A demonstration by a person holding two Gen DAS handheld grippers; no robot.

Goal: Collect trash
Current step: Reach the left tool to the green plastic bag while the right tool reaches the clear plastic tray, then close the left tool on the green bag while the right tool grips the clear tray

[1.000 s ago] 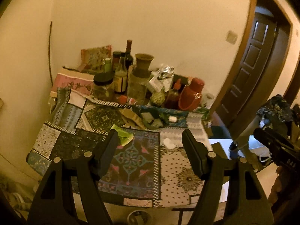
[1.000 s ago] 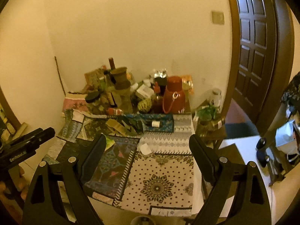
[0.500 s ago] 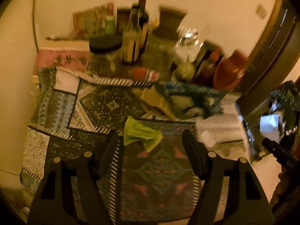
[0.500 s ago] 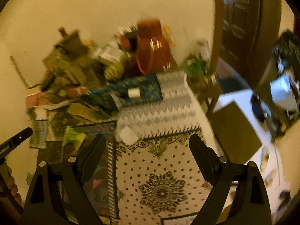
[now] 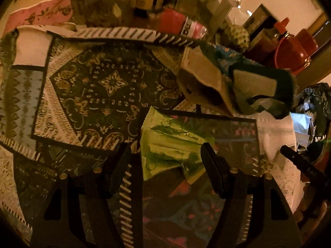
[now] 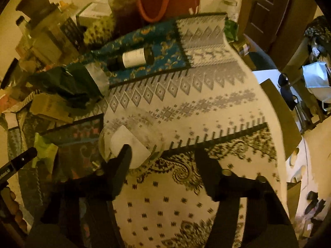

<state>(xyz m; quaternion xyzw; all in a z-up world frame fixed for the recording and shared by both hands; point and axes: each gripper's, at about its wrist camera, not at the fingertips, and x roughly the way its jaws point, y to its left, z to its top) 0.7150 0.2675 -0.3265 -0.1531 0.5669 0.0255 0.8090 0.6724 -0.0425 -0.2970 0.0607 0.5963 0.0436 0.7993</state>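
Observation:
A crumpled green wrapper [image 5: 167, 144] lies on the patterned tablecloth [image 5: 99, 86], between and just beyond the open fingers of my left gripper [image 5: 165, 150]; it also shows in the right wrist view [image 6: 44, 148]. A clear plastic bag with a white paper [image 6: 130, 144] lies by the left finger of my open right gripper [image 6: 162, 155]. A tan paper pouch [image 5: 202, 82] and a dark green packet [image 5: 262, 86] lie further back. A small dark bottle with a white label [image 6: 132, 59] lies on its side on the blue cloth.
Jars, bottles, a red can [image 5: 180, 24] and a red thermos [image 5: 293, 49] crowd the back of the table against the wall. A wooden door [image 6: 266, 8] is at the right. A chair and white bag [image 6: 316, 82] stand to the right of the table.
Both grippers have moved down and forward, close to the table. The green wrapper now sits between the left fingers; the clear bag is beside the right gripper's left finger.

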